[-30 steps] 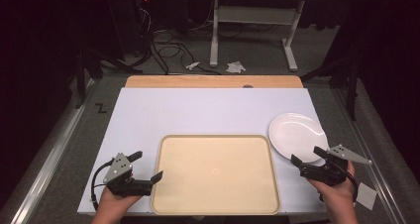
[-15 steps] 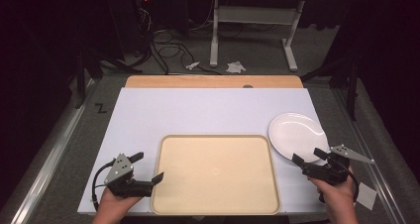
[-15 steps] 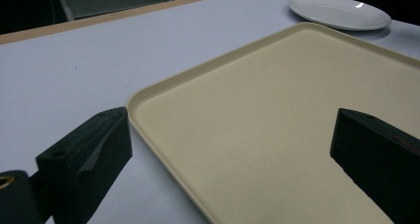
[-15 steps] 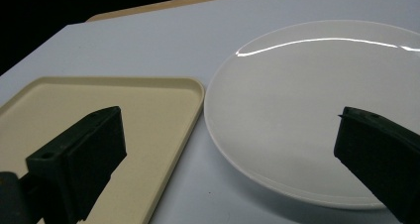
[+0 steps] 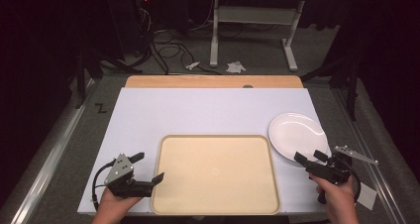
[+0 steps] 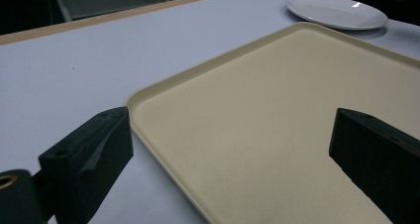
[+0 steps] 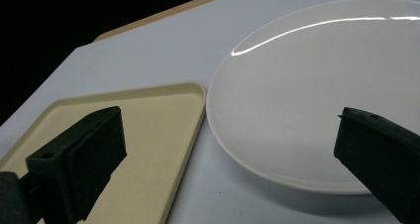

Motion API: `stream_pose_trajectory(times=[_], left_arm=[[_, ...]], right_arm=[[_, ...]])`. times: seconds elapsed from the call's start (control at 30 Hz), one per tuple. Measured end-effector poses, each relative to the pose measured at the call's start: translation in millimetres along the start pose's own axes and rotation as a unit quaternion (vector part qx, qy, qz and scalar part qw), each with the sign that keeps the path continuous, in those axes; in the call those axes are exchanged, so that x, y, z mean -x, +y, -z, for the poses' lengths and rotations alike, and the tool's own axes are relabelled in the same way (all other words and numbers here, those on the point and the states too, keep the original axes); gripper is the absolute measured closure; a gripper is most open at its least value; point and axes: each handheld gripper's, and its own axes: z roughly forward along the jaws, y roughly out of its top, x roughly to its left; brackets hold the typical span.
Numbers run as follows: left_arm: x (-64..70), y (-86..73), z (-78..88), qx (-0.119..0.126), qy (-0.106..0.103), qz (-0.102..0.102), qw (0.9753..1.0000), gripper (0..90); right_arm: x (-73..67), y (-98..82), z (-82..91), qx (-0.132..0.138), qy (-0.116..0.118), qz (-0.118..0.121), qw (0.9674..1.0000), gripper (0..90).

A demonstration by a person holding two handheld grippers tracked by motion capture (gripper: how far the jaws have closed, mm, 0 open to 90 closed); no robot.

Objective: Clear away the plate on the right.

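Observation:
A beige tray lies empty on the white table near the front edge. A bare white plate rests just off its far right corner. My left gripper is open at the tray's left rim, one jaw over the tray and one over the table. In its view the left gripper looks across the tray toward the plate. My right gripper is open at the plate's near rim. Between the right gripper's jaws lie the plate and a tray corner.
The white table top stretches bare behind the tray up to a wooden strip along its far edge. Metal rails run down both sides. On the dark floor beyond are cables and desk legs.

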Motion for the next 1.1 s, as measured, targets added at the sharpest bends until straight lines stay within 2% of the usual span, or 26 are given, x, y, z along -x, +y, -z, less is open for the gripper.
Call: stream_pose_trajectory(times=[0.3,0.37,0.4,0.57,0.73,0.83,1.1], left_arm=[[0.5,0.2,0.1,0.000,-0.001,-0.001,1.0000,4.2],[0.5,0.2,0.1,0.000,-0.002,-0.001,1.0000,4.2],[0.5,0.1,0.0,0.000,-0.002,-0.001,1.0000,4.3],[0.6,0.1,-0.2,-0.001,-0.002,-0.001,1.0000,4.3],[1.1,0.3,-0.2,-0.002,-0.003,-0.002,1.0000,4.3],[1.2,0.3,0.0,0.000,-0.003,-0.001,1.0000,4.4],[1.6,2.9,-4.2,0.002,-0.006,-0.004,1.0000,4.4]], right_arm=[[10.2,-1.4,0.9,-0.004,0.011,-0.053,0.9985,0.1],[11.4,-1.5,1.0,-0.002,0.013,-0.056,0.9983,0.0],[12.5,-1.8,1.6,-0.002,0.014,-0.067,0.9976,0.1],[16.7,-2.8,2.0,-0.002,0.013,-0.083,0.9964,0.1],[23.2,-5.9,3.9,-0.003,0.013,-0.119,0.9928,0.2],[24.5,-6.7,5.1,-0.005,0.008,-0.129,0.9916,0.3],[28.2,-10.0,7.4,-0.010,0.006,-0.137,0.9904,0.3]])
